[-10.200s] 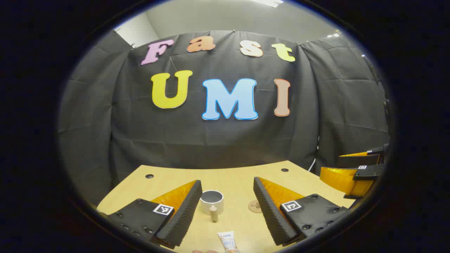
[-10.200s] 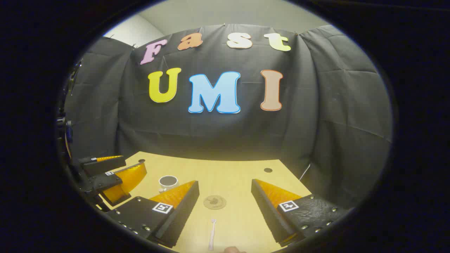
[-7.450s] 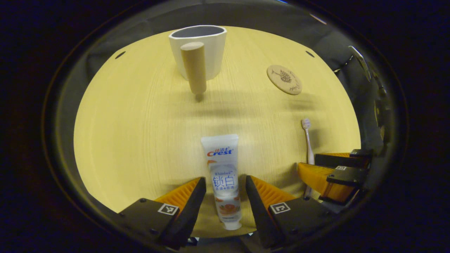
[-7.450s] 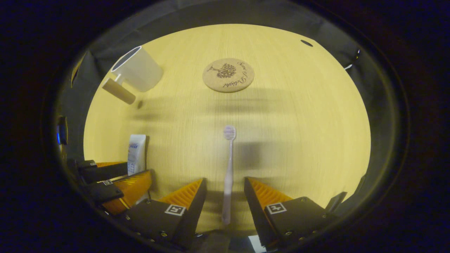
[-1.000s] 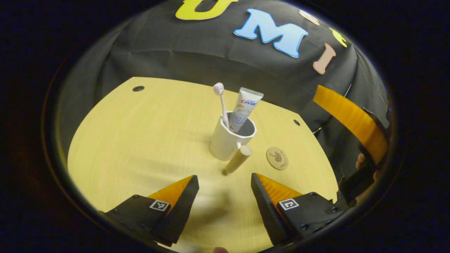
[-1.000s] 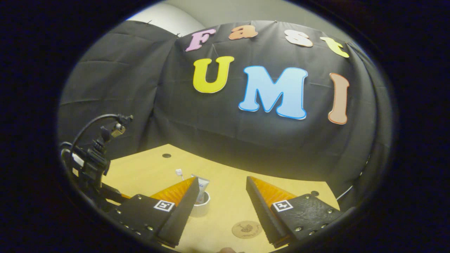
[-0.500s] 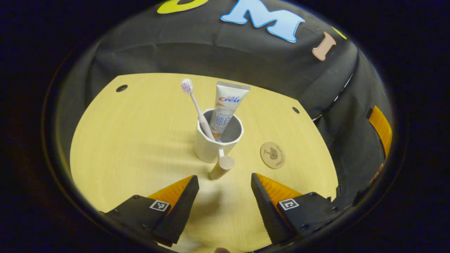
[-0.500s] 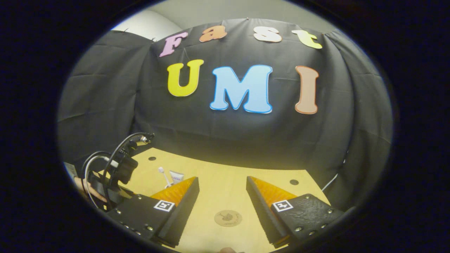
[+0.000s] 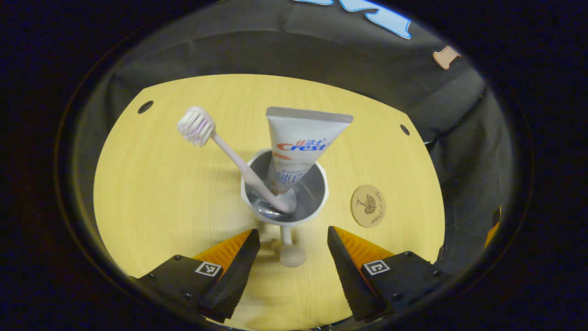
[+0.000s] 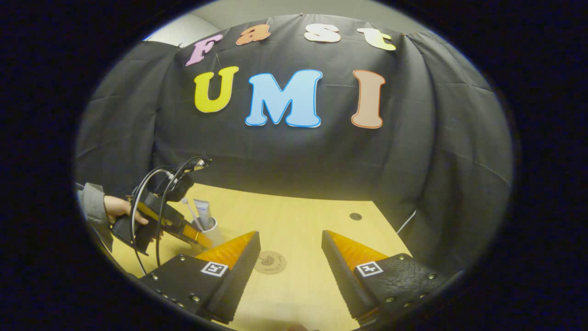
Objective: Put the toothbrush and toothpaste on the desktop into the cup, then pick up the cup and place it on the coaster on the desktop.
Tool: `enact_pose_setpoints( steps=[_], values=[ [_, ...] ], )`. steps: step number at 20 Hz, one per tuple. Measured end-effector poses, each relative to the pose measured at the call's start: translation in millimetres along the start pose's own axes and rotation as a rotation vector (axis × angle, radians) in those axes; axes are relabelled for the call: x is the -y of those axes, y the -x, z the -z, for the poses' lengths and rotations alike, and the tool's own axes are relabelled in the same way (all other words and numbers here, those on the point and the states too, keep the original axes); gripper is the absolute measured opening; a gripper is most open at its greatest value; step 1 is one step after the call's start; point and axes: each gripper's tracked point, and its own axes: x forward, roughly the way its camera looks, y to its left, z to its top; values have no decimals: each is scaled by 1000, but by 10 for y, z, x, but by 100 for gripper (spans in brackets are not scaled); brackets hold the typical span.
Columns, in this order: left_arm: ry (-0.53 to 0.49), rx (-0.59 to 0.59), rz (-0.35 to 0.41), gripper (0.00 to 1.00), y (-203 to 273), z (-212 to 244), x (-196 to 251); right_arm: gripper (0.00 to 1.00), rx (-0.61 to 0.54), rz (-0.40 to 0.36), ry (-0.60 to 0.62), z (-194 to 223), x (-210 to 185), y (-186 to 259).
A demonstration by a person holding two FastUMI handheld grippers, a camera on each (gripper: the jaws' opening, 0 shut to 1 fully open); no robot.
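Now my left gripper (image 9: 293, 239) hangs open astride the white cup's wooden handle (image 9: 290, 252) (pink toothbrush (image 9: 229, 154), white toothpaste tube (image 9: 296, 147) inside); my right gripper (image 10: 290, 250) gapes too.

one cup (image 9: 257, 193), one toothbrush (image 9: 229, 154), one toothpaste tube (image 9: 298, 147), one coaster (image 9: 368, 206), two hand-held grippers (image 9: 292, 257) (image 10: 289, 266)

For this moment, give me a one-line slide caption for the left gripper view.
Open left gripper straddles the wooden handle of a white cup holding pink toothbrush and toothpaste tube, round cork coaster alongside.
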Motion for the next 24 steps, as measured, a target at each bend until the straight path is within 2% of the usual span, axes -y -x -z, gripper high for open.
enact_pose_setpoints(
  steps=[2,5,8,9,10,11,13,14,17,24],
  values=[
    [-18,-44,-20,99,-56,12,-20,86,-20,7,-16,71,87,5],
    [-28,-98,-43,94,-186,50,-53,86,-43,21,-35,172,186,-2],
    [-3,-140,-55,72,-265,97,-70,86,-60,31,-49,249,269,4],
    [3,-149,-63,75,-277,114,-91,89,-65,35,-52,277,300,8],
    [13,-151,-60,64,-294,119,-93,89,-71,39,-55,294,327,17],
    [17,-157,-70,63,-308,134,-103,86,-76,44,-57,321,359,29],
    [27,-155,-70,46,-320,139,-100,89,-81,51,-62,365,416,27],
    [18,-157,-70,47,-305,144,-95,86,-83,54,-64,387,434,22],
    [-42,-126,-121,37,-300,116,-186,86,-91,60,-77,423,471,37],
    [-72,-72,-128,34,-222,86,-122,86,-92,70,-92,482,557,73]
  ],
)
